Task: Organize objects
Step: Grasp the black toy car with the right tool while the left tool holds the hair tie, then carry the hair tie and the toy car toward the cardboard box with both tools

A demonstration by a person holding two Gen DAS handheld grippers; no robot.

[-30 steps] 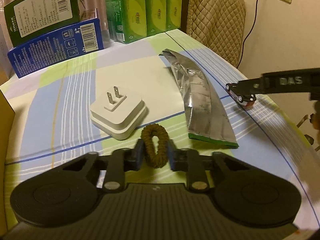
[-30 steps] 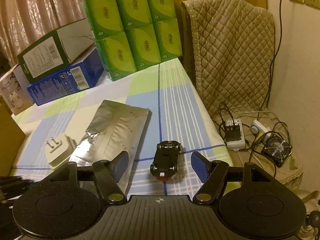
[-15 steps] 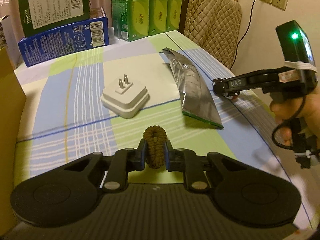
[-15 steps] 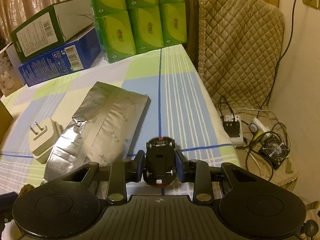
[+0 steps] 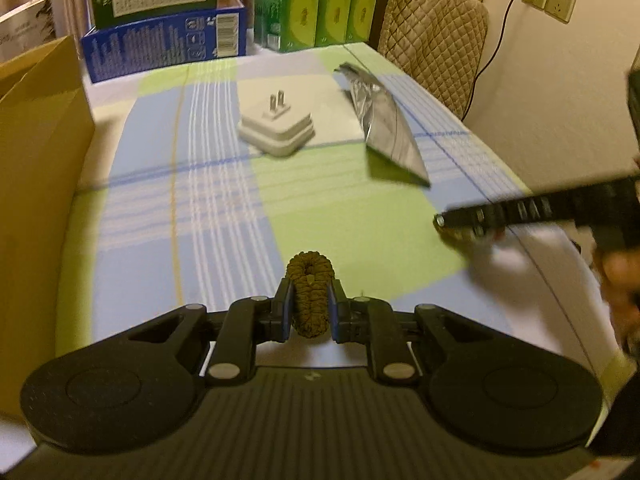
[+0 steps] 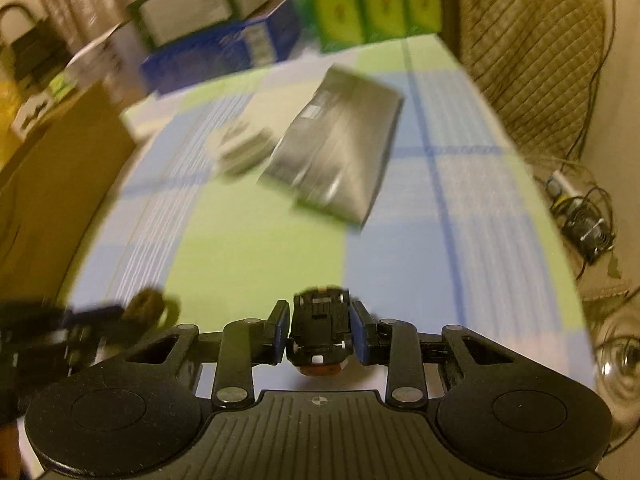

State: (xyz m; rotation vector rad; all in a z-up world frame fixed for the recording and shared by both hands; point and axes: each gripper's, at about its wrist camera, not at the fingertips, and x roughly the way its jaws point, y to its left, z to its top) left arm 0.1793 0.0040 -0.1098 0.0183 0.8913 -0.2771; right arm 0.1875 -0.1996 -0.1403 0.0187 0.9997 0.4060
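My left gripper (image 5: 310, 306) is shut on a brown hair tie (image 5: 310, 280) and holds it above the checked tablecloth (image 5: 208, 220). In the right wrist view my right gripper (image 6: 320, 330) is shut on a small black toy car (image 6: 320, 330), lifted off the cloth. That right gripper (image 5: 468, 222) reaches in from the right in the left wrist view, blurred. The left gripper with the hair tie (image 6: 150, 304) shows at the lower left of the right wrist view. A white plug adapter (image 5: 276, 130) and a silver foil pouch (image 5: 386, 128) lie further back on the cloth.
A brown cardboard box (image 5: 38, 184) stands along the left side of the table. Blue and green cartons (image 5: 164, 36) and green tissue packs (image 5: 320, 4) line the far edge. A quilted chair back (image 5: 432, 40) stands behind the right corner. Cables and a small fan (image 6: 588, 232) lie on the floor at right.
The right gripper closed on the toy car, lifted it and swung left and nearer. The left gripper closed on the hair tie and drew back with it, away from the adapter and pouch.
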